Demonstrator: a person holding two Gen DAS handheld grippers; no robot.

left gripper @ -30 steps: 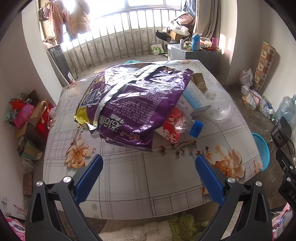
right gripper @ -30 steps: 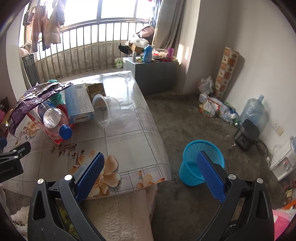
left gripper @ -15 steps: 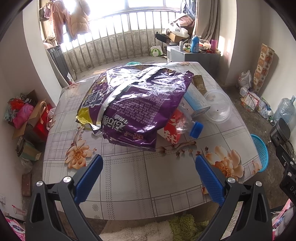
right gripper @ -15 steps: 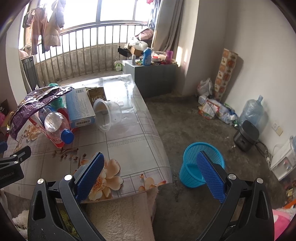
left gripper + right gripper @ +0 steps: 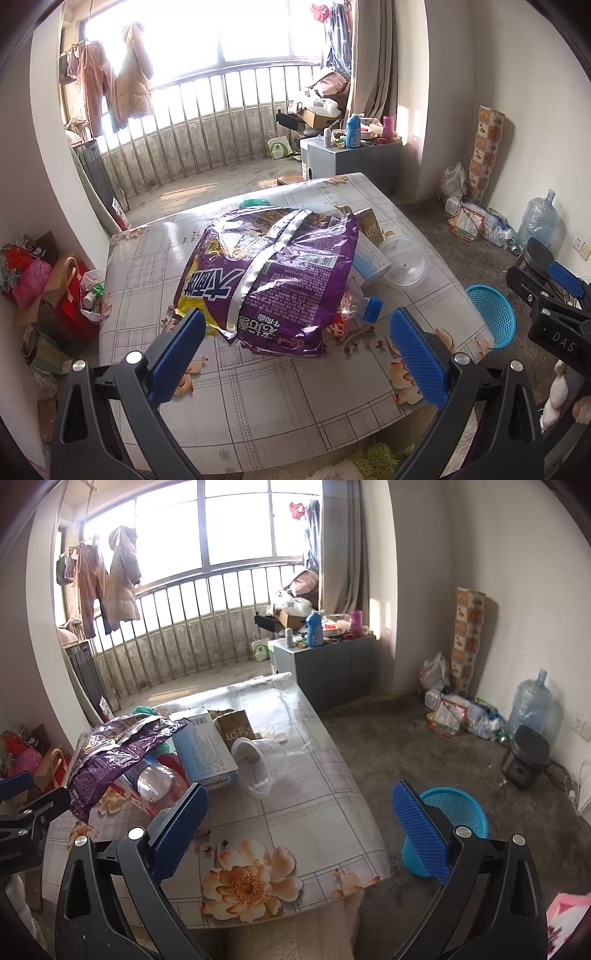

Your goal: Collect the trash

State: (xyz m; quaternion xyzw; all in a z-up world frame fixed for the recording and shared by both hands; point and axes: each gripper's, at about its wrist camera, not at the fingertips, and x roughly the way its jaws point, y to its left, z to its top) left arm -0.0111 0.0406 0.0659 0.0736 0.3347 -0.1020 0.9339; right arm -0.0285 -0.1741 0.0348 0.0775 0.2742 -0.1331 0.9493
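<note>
A large crumpled purple snack bag (image 5: 273, 273) lies on the flowered table (image 5: 280, 398), over a plastic bottle with a blue cap (image 5: 371, 304) and a red-and-white box (image 5: 338, 325). A light-blue carton (image 5: 205, 751), a brown packet (image 5: 236, 723) and a clear plastic cup (image 5: 262, 764) on its side lie beside it. My left gripper (image 5: 295, 354) is open and empty, just short of the bag's near edge. My right gripper (image 5: 299, 830) is open and empty over the table's right front corner. A blue mesh basket (image 5: 447, 827) stands on the floor to the right.
A grey cabinet (image 5: 328, 664) with bottles stands behind the table. Bags and a water jug (image 5: 528, 705) line the right wall beside a black cooker (image 5: 524, 757). Bags and boxes (image 5: 44, 288) sit on the floor left of the table.
Both grippers have risen and tilted up, so more of the window and room shows. The left one has come closer to the purple bag. Nothing on the table has moved.
</note>
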